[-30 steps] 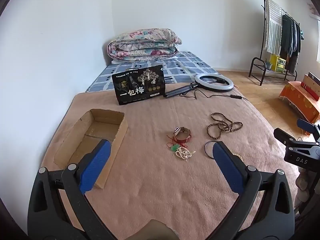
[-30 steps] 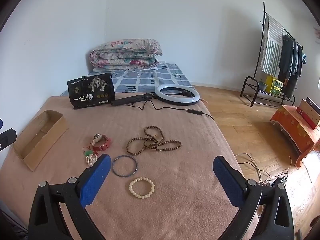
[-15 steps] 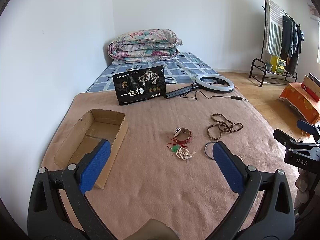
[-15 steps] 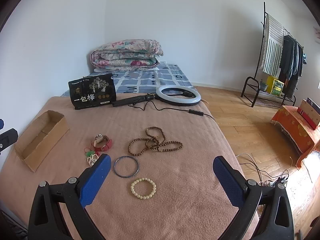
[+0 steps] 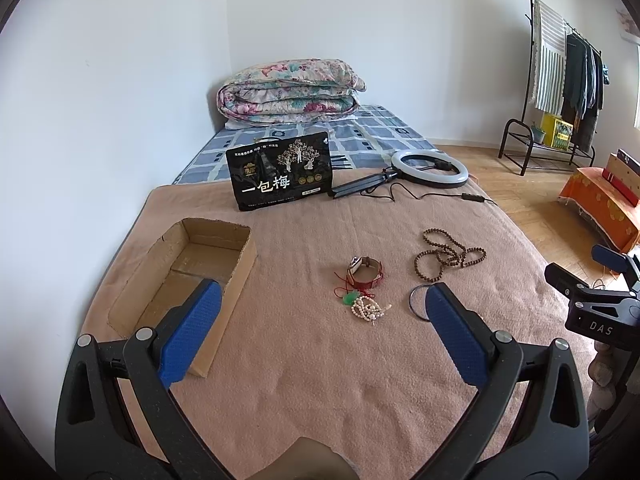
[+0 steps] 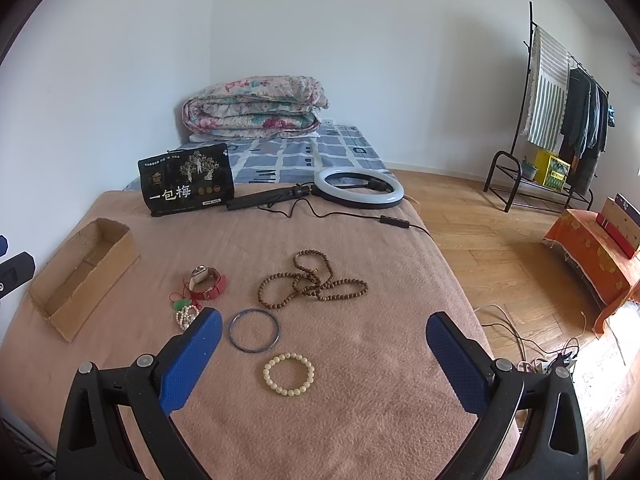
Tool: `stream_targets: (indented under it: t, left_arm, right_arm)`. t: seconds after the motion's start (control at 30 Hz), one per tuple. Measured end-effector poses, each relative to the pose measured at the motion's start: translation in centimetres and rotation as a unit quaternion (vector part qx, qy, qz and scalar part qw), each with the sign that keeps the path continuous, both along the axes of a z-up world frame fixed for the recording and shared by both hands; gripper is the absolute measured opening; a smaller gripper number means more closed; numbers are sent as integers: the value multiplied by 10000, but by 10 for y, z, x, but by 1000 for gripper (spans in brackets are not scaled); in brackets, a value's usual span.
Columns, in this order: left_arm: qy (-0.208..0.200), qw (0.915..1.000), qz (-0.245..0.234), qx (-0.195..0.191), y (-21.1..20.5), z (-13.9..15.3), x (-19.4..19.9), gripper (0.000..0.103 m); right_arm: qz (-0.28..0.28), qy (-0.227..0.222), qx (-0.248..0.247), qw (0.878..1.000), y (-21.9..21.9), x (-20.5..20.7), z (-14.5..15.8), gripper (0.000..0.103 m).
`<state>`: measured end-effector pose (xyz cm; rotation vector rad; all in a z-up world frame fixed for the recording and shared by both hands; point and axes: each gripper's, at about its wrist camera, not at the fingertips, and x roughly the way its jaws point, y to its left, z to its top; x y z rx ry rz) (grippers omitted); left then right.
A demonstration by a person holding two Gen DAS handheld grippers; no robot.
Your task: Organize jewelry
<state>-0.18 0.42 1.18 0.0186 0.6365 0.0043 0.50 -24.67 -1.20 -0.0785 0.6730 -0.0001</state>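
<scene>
Black pouch (image 5: 282,174) reads "一包梅" (smaller print illegible); left gripper (image 5: 322,308) and right gripper (image 6: 324,338) gape wide over wooden beads (image 6: 314,280).

A: What covered the bed?
B: A matt, fuzzy pinkish-brown cloth blanket (image 6: 360,420), with a rough open brown cardboard box (image 5: 188,276) on it.
A: And the jewellery?
B: Dull brown wooden bead strands (image 6: 312,280), a glossy cream bead bracelet (image 6: 289,373), a smooth thin blue bangle (image 6: 254,330).
</scene>
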Motion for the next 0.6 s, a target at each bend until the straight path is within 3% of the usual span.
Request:
stream_targets:
  t: [0.6]
  left_arm:
    - [-5,10000,17,-27,2,-1,1,103]
  right_arm:
    - [0,23,6,10000,0,0,-2,103]
